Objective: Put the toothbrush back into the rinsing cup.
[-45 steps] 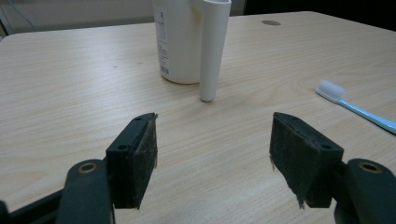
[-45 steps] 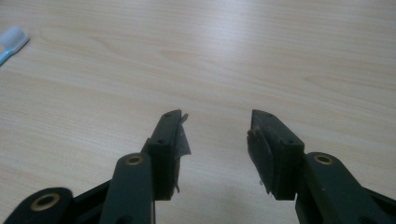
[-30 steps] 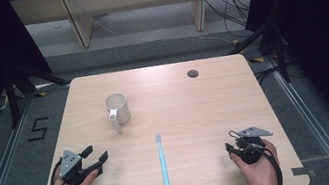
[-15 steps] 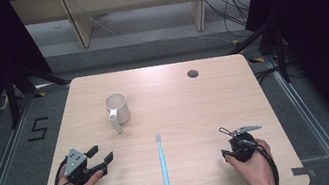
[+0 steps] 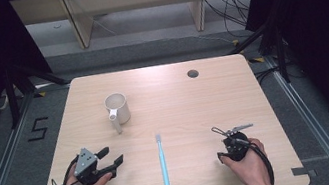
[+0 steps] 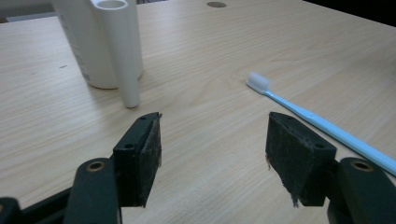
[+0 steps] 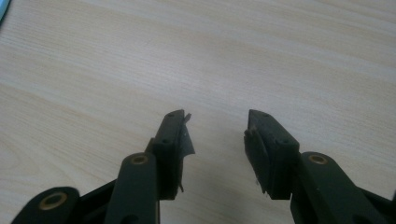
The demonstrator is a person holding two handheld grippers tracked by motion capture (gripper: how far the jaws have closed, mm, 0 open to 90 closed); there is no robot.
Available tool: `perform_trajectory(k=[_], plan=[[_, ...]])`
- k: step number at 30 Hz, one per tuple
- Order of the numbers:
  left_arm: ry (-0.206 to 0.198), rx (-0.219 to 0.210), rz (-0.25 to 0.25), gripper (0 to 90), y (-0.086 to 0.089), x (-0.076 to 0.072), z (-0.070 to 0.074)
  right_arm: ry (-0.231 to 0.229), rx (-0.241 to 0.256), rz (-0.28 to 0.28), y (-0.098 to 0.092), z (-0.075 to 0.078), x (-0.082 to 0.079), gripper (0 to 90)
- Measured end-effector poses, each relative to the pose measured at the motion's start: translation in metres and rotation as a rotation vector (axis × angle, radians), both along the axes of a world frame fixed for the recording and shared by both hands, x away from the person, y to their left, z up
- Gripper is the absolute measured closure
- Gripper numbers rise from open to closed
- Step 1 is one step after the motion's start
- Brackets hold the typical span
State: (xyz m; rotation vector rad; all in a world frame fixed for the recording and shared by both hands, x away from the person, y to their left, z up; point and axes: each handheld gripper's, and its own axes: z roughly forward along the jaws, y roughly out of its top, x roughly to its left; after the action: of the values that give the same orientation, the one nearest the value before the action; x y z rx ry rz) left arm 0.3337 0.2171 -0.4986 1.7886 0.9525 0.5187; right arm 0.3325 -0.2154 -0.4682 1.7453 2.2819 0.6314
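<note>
A white mug (image 5: 118, 106) stands left of the table's middle, its tube-like handle (image 5: 115, 121) towards the person. A light blue toothbrush (image 5: 162, 162) lies near the front centre with its bristles at the far end. My left gripper (image 5: 111, 155) is held at the front left, open and empty, aimed right. In its own view its jaws (image 6: 212, 121) frame bare wood, with the mug (image 6: 88, 42) ahead on the left and the toothbrush (image 6: 317, 122) on the right. At the front right, my right gripper (image 5: 226, 149) tilts down over bare wood, open and empty (image 7: 217, 122).
The light wood table (image 5: 189, 103) has a round cable hole (image 5: 193, 73) at its far right. Dark floor, metal stand legs and cables surround the table. Shelving stands beyond its far edge. A sliver of blue (image 7: 2, 10) shows at the corner of the right gripper view.
The right gripper has tipped nose-down and shifted a little left. The left gripper has edged slightly right. The mug and toothbrush have not moved.
</note>
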Motion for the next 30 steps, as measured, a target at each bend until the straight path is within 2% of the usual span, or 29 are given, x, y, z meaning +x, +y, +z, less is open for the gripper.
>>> perform_trajectory(k=[1, 2, 6, 9, 10, 12, 13, 14, 15, 16, 18, 19, 22, 30], plan=[[0.000, -0.009, -0.011, 35.4, -0.003, 0.000, 0.000, 0.001, -0.001, 0.013, 0.000, 0.000, 0.000, 58.1], [0.008, 0.003, -0.019, 35.3, -0.007, 0.000, 0.003, -0.024, -0.015, 0.033, 0.001, -0.002, 0.003, 58.0], [0.014, 0.002, -0.052, 35.2, -0.015, 0.000, 0.007, -0.020, -0.014, 0.021, 0.003, -0.001, 0.003, 58.0], [0.035, 0.009, -0.074, 35.0, -0.025, 0.000, 0.012, -0.027, -0.010, 0.060, 0.002, 0.001, 0.004, 57.9], [0.035, 0.009, -0.074, 35.0, -0.025, 0.000, 0.012, -0.027, -0.010, 0.060, 0.002, 0.001, 0.004, 57.9], [0.048, 0.015, -0.081, 34.9, -0.029, 0.001, 0.014, -0.018, -0.008, 0.025, 0.006, 0.001, 0.004, 57.9], [0.072, 0.030, -0.094, 34.7, -0.033, 0.002, 0.016, 0.011, -0.022, 0.014, 0.007, 0.002, 0.004, 57.8], [0.072, 0.030, -0.094, 34.6, -0.033, 0.002, 0.016, 0.007, -0.011, 0.021, 0.007, 0.003, 0.004, 57.7], [0.096, 0.062, -0.119, 34.4, -0.037, 0.003, 0.019, 0.006, -0.014, 0.035, 0.006, 0.003, 0.004, 57.7], [0.096, 0.062, -0.119, 34.3, -0.037, 0.003, 0.019, 0.001, -0.017, 0.035, 0.006, 0.003, 0.004, 57.7], [0.117, 0.105, -0.133, 34.3, -0.039, 0.005, 0.022, 0.001, -0.019, 0.031, 0.006, 0.003, 0.004, 57.7], [0.128, 0.106, -0.137, 34.3, -0.043, 0.006, 0.023, 0.004, -0.018, 0.035, 0.006, 0.003, 0.004, 57.6], [0.143, 0.151, -0.153, 34.3, -0.047, 0.009, 0.026, 0.023, -0.013, 0.024, 0.007, 0.003, 0.004, 57.3], [0.198, 0.208, -0.180, 34.2, -0.063, 0.014, 0.028, 0.031, -0.015, 0.033, 0.008, 0.003, 0.004, 57.0]])
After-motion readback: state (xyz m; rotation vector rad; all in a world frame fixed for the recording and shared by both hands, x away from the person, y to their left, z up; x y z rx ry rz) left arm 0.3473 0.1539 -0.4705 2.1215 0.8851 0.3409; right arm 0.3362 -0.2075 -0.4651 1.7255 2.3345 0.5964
